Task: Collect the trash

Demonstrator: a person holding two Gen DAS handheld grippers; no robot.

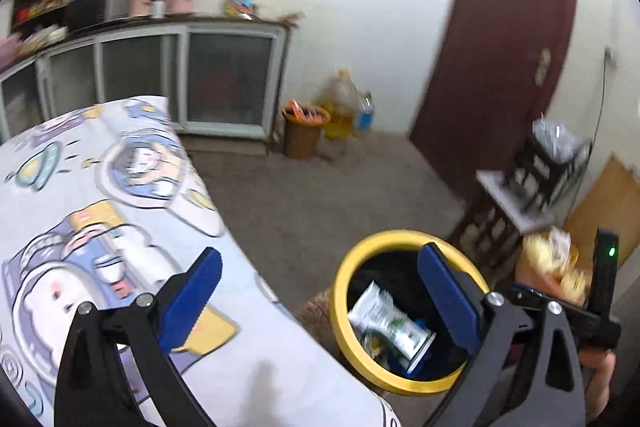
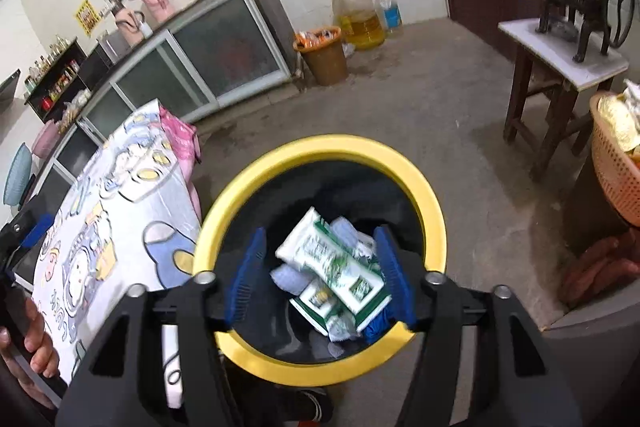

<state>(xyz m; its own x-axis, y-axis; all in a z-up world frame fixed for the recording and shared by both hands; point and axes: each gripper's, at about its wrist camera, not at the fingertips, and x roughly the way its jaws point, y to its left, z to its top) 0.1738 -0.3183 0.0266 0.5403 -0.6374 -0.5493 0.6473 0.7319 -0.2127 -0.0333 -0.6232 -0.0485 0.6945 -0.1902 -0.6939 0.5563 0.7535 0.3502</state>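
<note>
A black trash bin with a yellow rim (image 2: 320,147) stands on the floor beside the table; it also shows in the left wrist view (image 1: 352,343). Inside lie white-and-green wrappers (image 2: 340,259) (image 1: 390,323) and bluish crumpled trash. My right gripper (image 2: 320,275) is open and empty, right above the bin's mouth. My left gripper (image 1: 320,299) is open and empty, spanning the table edge and the bin. The right gripper's body (image 1: 580,315) shows at the right of the left wrist view.
A table with a cartoon-print cloth (image 1: 100,187) (image 2: 120,207) sits left of the bin. An orange-brown bin (image 2: 322,55), oil jug (image 2: 358,15), cabinet (image 2: 208,51), wooden stool with a machine (image 2: 560,59) and an orange basket (image 2: 616,171) stand around.
</note>
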